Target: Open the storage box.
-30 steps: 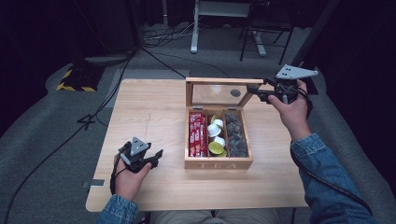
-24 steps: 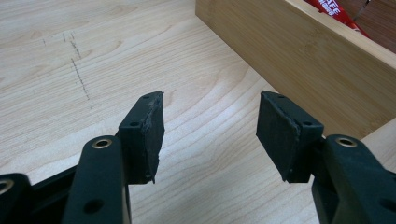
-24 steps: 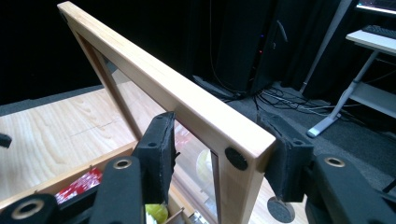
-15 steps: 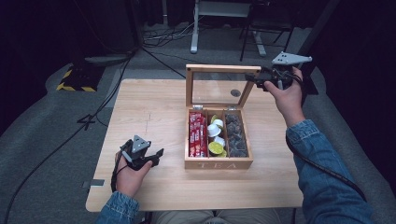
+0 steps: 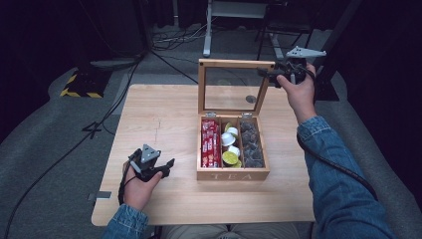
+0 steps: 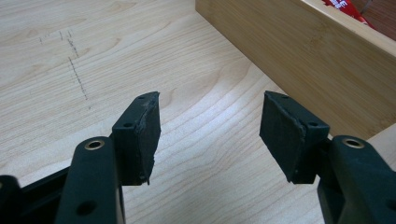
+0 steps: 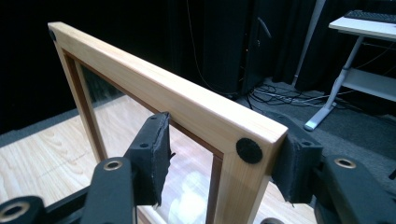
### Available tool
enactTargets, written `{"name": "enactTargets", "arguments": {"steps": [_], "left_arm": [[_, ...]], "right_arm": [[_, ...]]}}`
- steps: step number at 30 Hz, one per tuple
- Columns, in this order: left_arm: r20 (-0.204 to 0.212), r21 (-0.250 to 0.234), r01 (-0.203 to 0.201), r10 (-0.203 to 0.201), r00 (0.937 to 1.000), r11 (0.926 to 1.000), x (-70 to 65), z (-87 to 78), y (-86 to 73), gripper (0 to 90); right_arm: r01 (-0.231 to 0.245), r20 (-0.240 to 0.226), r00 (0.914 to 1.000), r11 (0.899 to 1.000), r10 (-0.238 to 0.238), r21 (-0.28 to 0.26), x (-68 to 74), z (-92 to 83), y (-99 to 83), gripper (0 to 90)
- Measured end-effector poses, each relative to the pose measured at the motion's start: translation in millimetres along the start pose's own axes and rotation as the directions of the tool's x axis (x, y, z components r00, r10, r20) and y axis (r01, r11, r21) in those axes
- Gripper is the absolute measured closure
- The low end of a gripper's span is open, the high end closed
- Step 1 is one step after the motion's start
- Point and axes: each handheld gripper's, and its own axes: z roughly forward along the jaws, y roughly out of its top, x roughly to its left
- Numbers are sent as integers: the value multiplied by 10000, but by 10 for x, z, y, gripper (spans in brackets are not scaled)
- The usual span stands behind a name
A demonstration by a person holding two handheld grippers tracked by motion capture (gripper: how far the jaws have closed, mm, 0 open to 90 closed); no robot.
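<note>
The lid (image 5: 236, 85) of the tea box (image 5: 232, 174) is standing straight up at the far side of the table (image 5: 164, 119), hinged to the back of the box. Its long top edge is running side to side, and its top right corner is sitting between the jaws of the right gripper (image 5: 268, 73). In the right gripper view the lid (image 7: 177, 107) is crossing between the two pads (image 7: 152, 154). The jaws have just been opening, and there looks to be a small gap at each pad, so the grip is coming loose. The right hand (image 5: 298, 92) is the near one, right behind that corner. The left gripper (image 5: 166, 167) is sitting low on the table, well apart from the lid, beside the left wall of the box. Its jaws are standing apart with nothing between them, only bare wood. Compared with a second ago, the lid is now more upright, and the right hand is farther back and higher. The left hand (image 5: 142, 181) is staying in the same spot.
</note>
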Motion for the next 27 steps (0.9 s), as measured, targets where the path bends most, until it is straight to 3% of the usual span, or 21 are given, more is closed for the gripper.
{"name": "enactTargets", "arguments": {"steps": [10, 27], "left_arm": [[-29, -5, -7, 7, 10000, 10000, 4, -13, -15, 388], [-11, 73, -52, 52, 10000, 10000, 15, -18, -33, 388]], "right_arm": [[-567, -157, 9983, 9984, 567, -23, -149, 197, -31, 362], [-844, 393, 9958, 9954, 827, 448, -264, 401, -237, 328]]}}
